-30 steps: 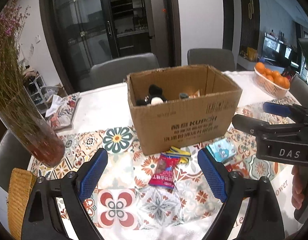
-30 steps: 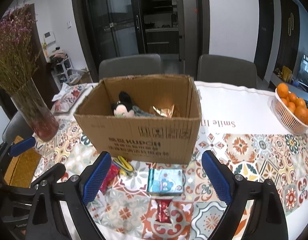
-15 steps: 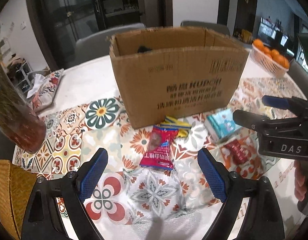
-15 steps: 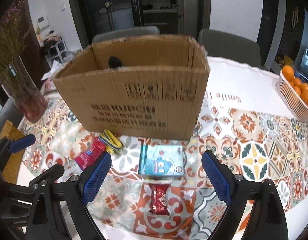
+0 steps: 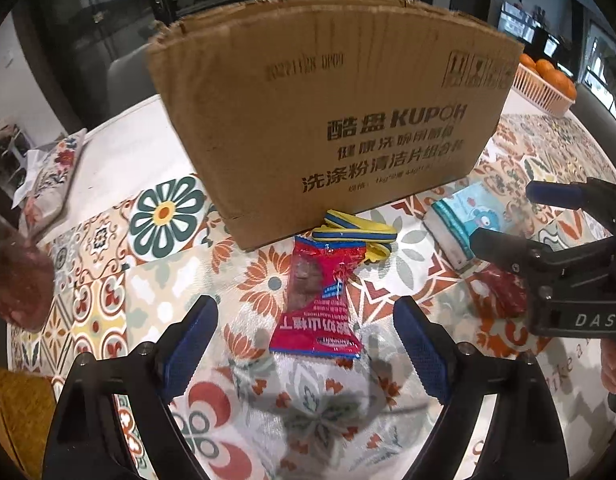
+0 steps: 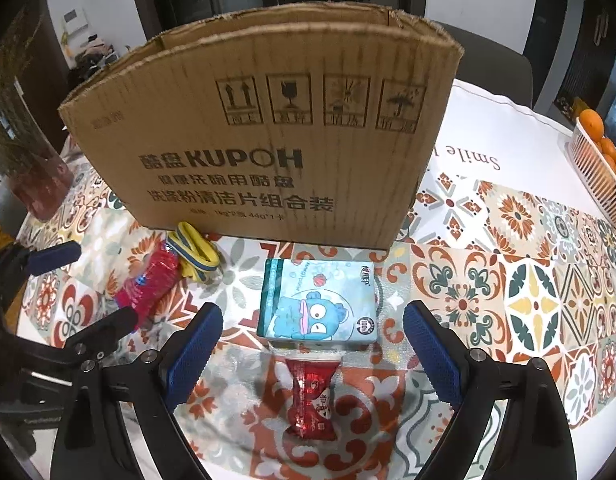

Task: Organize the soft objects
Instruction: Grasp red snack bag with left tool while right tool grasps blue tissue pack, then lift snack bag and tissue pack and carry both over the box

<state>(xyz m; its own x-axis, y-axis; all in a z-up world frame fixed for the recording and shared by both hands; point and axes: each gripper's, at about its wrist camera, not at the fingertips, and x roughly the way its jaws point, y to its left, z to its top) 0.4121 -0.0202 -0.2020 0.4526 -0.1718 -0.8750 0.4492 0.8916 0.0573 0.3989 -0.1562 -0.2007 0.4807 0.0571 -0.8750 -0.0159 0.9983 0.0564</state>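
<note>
on the patterned tablecloth [image 5: 108,304], red snack packet [image 5: 318,300] lies between wide-open, empty left gripper [image 5: 306,340].

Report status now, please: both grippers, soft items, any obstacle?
Left gripper open over red snack packet. Right gripper open over blue tissue pack. Brown cardboard box close behind, path clear.

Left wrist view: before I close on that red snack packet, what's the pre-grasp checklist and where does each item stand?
1. Left gripper jaws open: ok.
2. Red snack packet centred between the jaws: ok.
3. Packet free of the yellow-blue band: cannot tell, its top edge seems to touch.
4. Right gripper away from this grasp: ok, open over the tissue pack.
5. Cardboard box open on top: ok.
</note>
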